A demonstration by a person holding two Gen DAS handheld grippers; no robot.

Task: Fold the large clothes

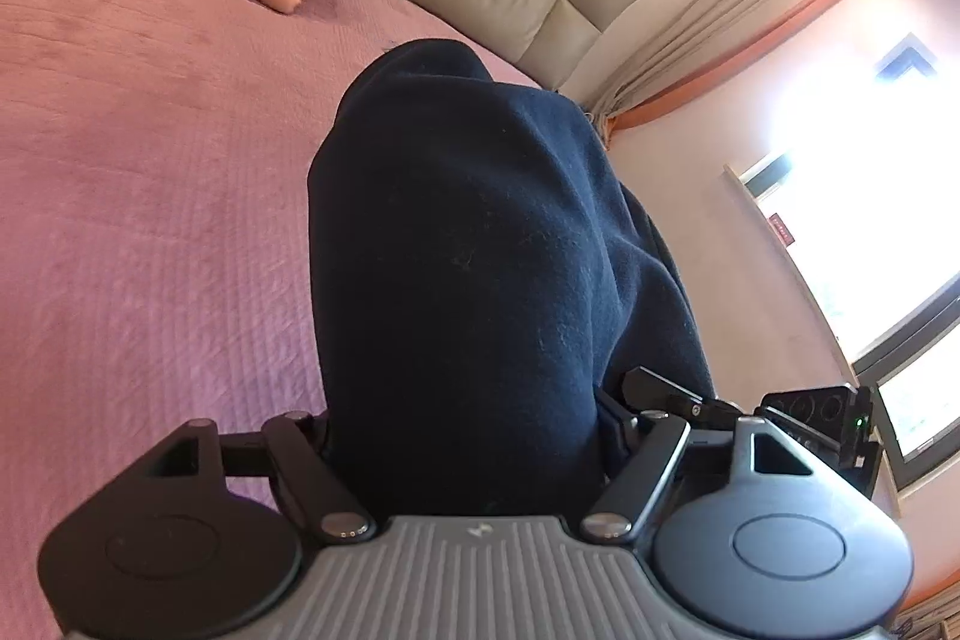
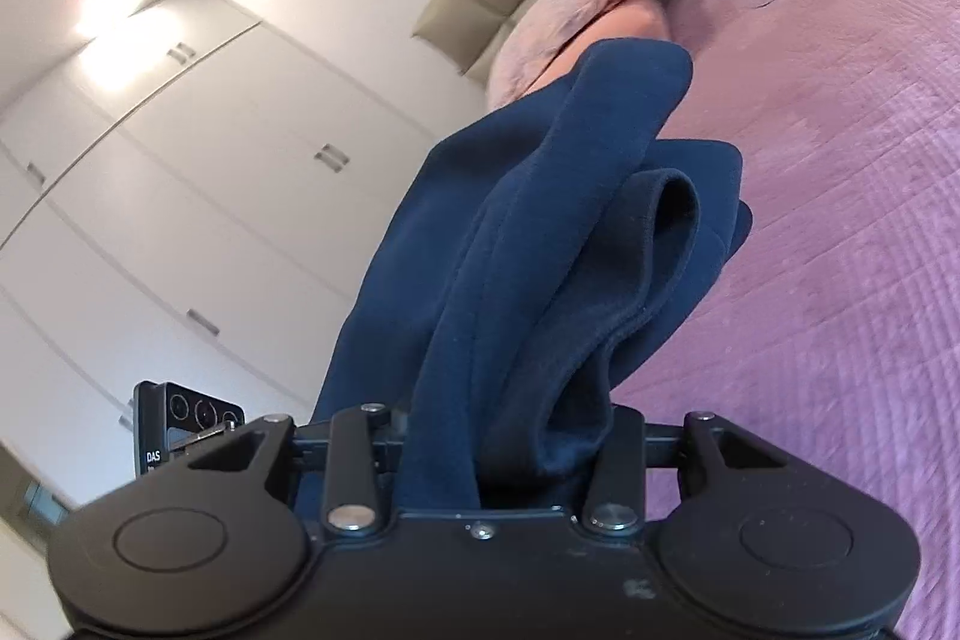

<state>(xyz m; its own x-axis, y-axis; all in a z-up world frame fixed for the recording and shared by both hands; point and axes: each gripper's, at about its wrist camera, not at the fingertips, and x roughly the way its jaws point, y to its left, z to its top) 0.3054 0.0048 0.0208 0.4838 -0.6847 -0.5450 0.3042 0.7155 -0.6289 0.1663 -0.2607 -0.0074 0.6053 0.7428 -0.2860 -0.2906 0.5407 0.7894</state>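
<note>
Left wrist: both hand-held grippers [image 1: 465, 436] [image 2: 498, 436] raised, pinching navy garment [image 1: 480, 250] above bed [image 1: 150, 220]

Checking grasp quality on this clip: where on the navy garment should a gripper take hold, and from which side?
Best on a seamed edge of the navy garment, approached from above. It hangs in loose folds over the purple bedspread, and both the left gripper and the right gripper already clamp bunched cloth that way.
</note>
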